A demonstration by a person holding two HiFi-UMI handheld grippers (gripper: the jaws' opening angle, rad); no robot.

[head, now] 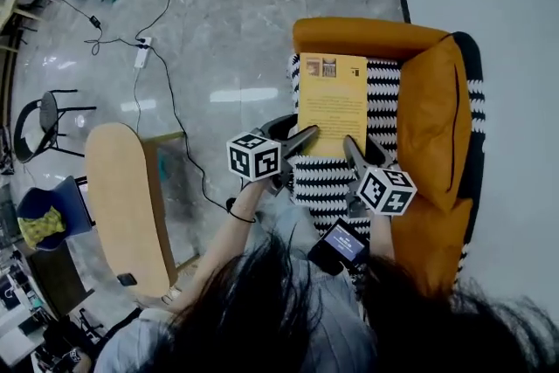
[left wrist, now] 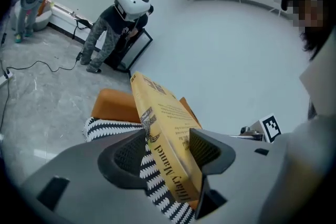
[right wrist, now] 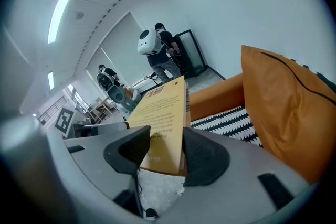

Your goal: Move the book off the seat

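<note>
Head view: yellow book [head: 332,105] is over the striped seat [head: 384,96] of the orange armchair [head: 367,35]. It's pinched at both near corners: left gripper [head: 303,138] near-left, right gripper [head: 352,149] near-right.
Left gripper view: fingers [left wrist: 207,148] clamped across the book's spine end. Book is tilted, seat below it.
Right gripper view: fingers [right wrist: 202,157] closed on the book's near edge. Orange cushion [right wrist: 283,107] at right.
</note>
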